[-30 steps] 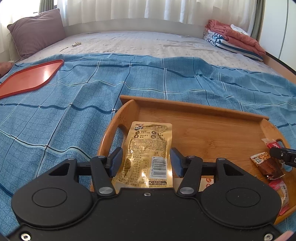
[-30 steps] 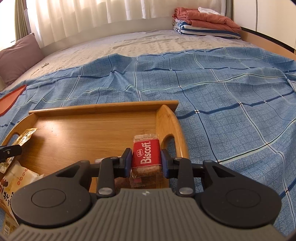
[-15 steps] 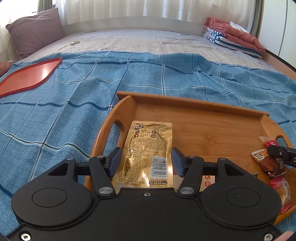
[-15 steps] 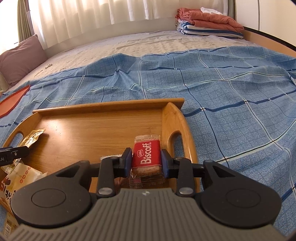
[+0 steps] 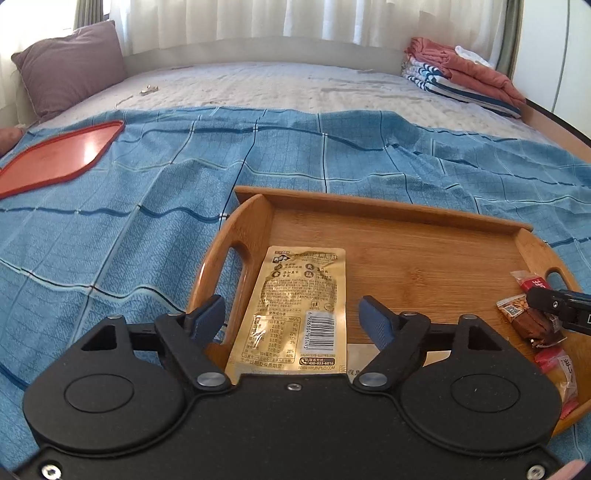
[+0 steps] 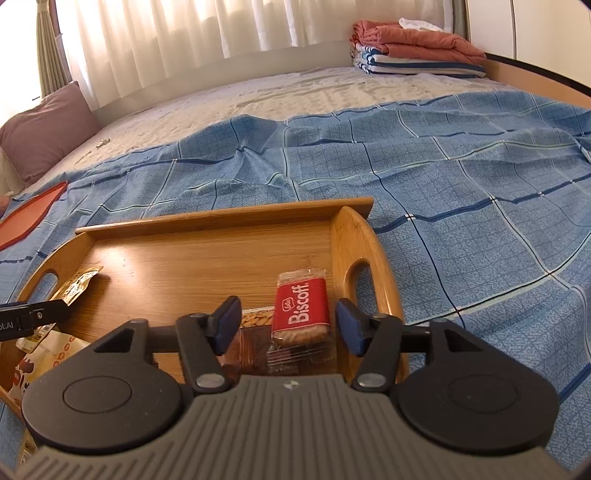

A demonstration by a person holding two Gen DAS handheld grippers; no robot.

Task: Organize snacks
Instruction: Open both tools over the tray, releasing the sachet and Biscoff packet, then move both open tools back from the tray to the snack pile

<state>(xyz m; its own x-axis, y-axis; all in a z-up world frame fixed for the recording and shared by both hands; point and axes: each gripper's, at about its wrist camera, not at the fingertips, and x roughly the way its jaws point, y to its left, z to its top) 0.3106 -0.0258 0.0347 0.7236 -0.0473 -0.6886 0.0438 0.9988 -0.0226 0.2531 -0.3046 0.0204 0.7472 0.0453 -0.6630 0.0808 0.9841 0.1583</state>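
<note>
While both grippers hover over the wooden tray (image 5: 399, 236) on the blue checked bedspread (image 5: 110, 236), the left gripper (image 5: 293, 319) stands with fingers spread apart, gripping nothing, around the gold snack packet (image 5: 301, 299) lying flat by the tray's 9 o'clock handle. The right gripper (image 6: 286, 326) likewise gapes wide, the red Biscoff packet (image 6: 301, 308) lying loose between its fingers near the 3 o'clock handle.

A bed (image 5: 258, 85) is covered by a blue checked sheet (image 5: 147, 206); daylight is filtered through white curtains (image 6: 207, 33).
</note>
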